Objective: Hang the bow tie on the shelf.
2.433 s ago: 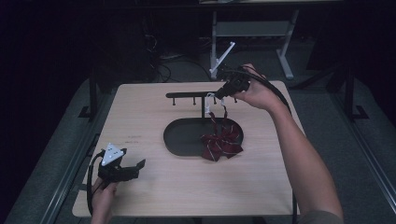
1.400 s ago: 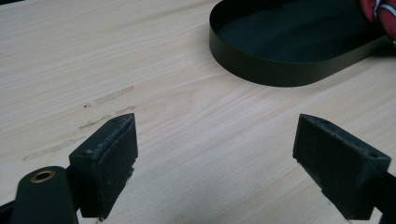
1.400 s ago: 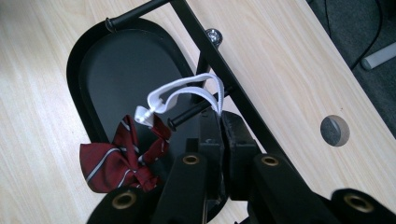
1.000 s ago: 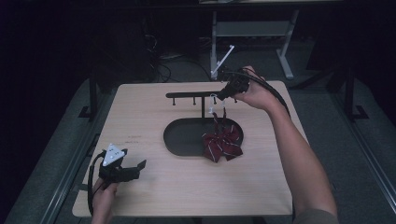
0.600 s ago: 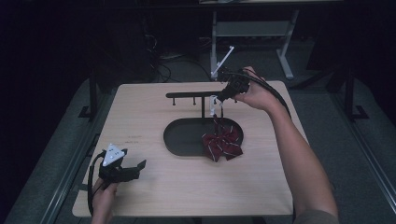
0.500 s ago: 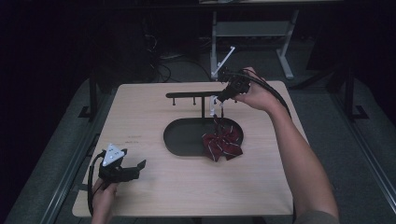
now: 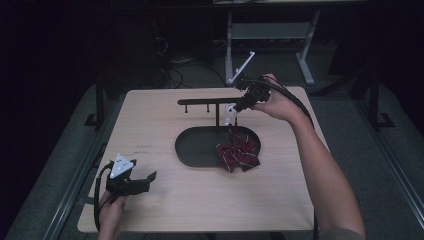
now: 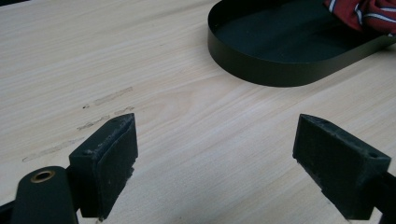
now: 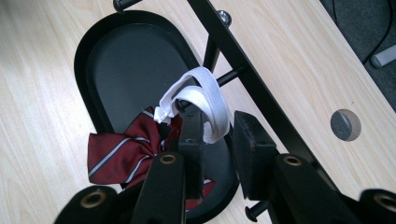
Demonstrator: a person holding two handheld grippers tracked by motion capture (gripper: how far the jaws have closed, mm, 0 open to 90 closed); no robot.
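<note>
A white elastic band (image 9: 205,105) is pinched between the jaws of the right gripper (image 9: 218,133), which is held up beside the black rack (image 7: 210,102) at the far side of the wooden table (image 7: 165,130). The band is looped upward from the jaws and is seen passing around a short peg (image 9: 229,74) of the rack's crossbar, just ahead of the jaws. A dark red bow tie with pale stripes (image 9: 126,154) is attached to the band's lower end and is seen hanging below and to the left of the jaws, over the black oval tray (image 9: 116,60). From the high view, the bow tie (image 7: 238,152) is shown lying at the right end of the tray (image 7: 195,150), partly over its rim, directly beneath the right gripper (image 7: 239,105). The left gripper (image 8: 215,161) is held low over the near left part of the table, well apart from the rack, with its jaws spread wide and nothing between them. The tray's wall (image 8: 280,70) is seen ahead of it and to the right, with a corner of the bow tie (image 8: 359,14) beyond.
</note>
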